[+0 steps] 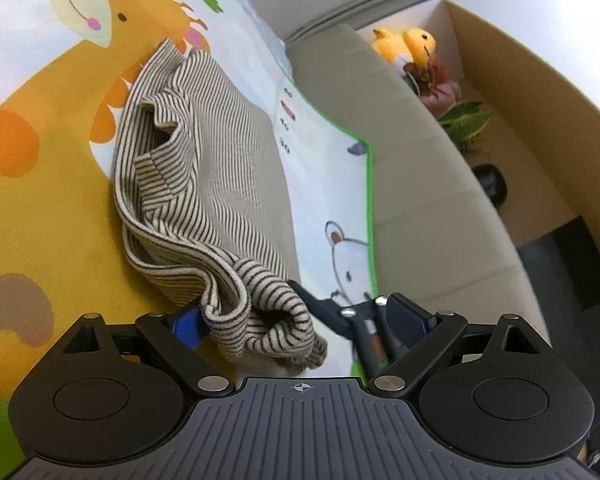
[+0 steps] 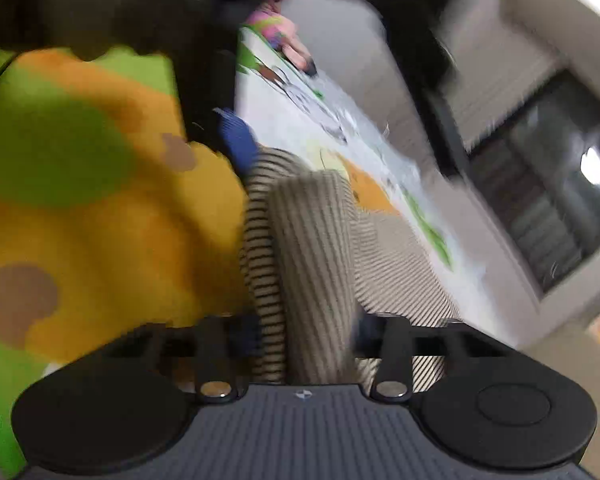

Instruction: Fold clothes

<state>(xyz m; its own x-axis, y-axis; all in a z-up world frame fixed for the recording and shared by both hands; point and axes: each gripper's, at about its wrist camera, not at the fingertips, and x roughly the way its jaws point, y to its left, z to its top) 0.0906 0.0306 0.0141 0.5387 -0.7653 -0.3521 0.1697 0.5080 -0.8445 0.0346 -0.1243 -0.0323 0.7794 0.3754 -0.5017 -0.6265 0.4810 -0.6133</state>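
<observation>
Cartoon mat (image 1: 52, 184) | striped garment (image 1: 204, 184) bunched between both tongs | left tongs (image 1: 296, 320) wide | right tongs (image 2: 304, 332) gripping it

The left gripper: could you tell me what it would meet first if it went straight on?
The left gripper would likely meet the striped garment first: its bunched end already lies between the fingers, on the mat.

We note a cartoon play mat (image 1: 52, 184) w/ orange giraffe, green border, over pale floor (image 1: 412, 184). At 2 o'clock, cardboard box wall (image 1: 540, 128); yellow plush toys (image 1: 408, 46) and a leafy plant (image 1: 466, 118) beside it. Right view blurred: dark window (image 2: 548, 196) at 3 o'clock, bright light spot.
</observation>
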